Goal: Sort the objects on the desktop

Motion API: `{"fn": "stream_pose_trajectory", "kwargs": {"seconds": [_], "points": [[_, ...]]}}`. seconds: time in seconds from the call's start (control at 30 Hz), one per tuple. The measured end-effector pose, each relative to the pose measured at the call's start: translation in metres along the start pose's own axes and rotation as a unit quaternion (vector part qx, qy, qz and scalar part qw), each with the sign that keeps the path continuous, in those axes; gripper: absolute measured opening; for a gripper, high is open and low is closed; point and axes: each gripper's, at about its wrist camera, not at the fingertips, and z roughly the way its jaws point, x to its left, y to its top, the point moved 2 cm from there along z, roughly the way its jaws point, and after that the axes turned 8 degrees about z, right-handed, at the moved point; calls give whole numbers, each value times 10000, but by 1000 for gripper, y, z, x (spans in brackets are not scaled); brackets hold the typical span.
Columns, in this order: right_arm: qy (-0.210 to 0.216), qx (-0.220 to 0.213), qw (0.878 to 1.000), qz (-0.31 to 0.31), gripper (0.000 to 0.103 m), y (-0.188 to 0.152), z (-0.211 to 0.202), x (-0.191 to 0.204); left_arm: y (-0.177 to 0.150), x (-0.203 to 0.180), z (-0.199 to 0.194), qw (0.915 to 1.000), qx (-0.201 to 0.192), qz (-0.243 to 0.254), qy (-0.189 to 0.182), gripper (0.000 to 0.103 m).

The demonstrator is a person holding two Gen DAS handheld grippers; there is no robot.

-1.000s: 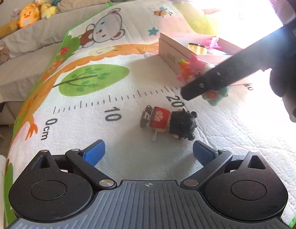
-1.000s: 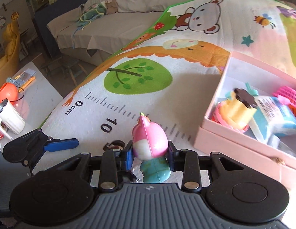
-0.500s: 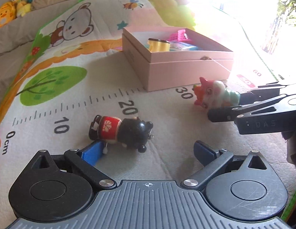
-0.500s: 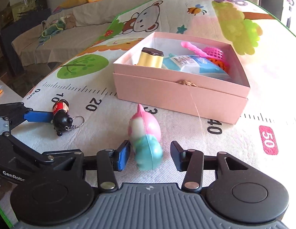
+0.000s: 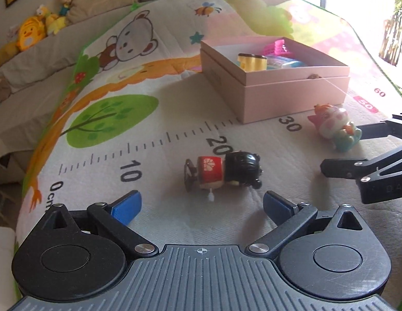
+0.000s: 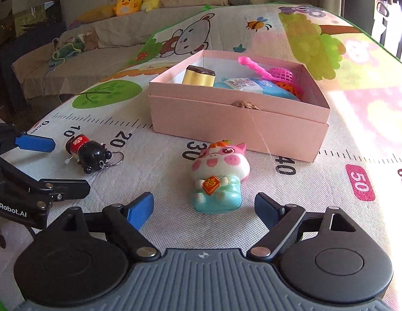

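Both grippers spread wide, holding nothing: right gripper [image 6: 203, 204] just behind the pig squishy [image 6: 218, 178], which lies in front of the pink box [image 6: 237, 124]; left gripper [image 5: 202, 203] behind the black-haired doll keychain [image 5: 224, 172], left of that box

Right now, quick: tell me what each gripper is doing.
Left gripper: open, holding nothing; the black doll lies on the mat just ahead.
Right gripper: open, holding nothing; the pink pig toy lies between its fingers, untouched.

Two toys [image 6: 218, 178] [image 6: 88, 153] on mat, one box [image 6: 237, 124].
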Motion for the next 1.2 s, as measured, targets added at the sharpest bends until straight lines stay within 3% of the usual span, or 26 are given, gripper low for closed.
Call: {"fn": "stream_pose_trajectory", "kwargs": {"seconds": [0.1, 0.2, 0.43, 0.53, 0.7, 0.93, 1.2], "points": [[6, 48, 9999, 141, 99, 1, 2, -4, 2, 7, 2, 9998, 15, -29, 213, 103], [15, 72, 9999, 120, 102, 0, 2, -3, 6, 7, 5, 9987, -18, 71, 514, 103], [5, 108, 9999, 81, 103, -1, 3, -2, 16, 8, 16, 9980, -13, 18, 630, 103], [-41, 136, 9999, 3, 103, -2, 4, 0, 14, 12, 16, 9988, -4, -121, 477, 103], [-38, 152, 9999, 2, 103, -2, 4, -1, 4, 14, 11, 9984, 101, -470, -281, 103], [-11, 172, 9999, -12, 103, -2, 4, 0, 11, -6, 11, 9976, 68, -389, -570, 102], [-2, 160, 9998, -78, 103, -3, 3, 1, 12, -6, 9, 9982, 93, -402, -431, 103]]}}
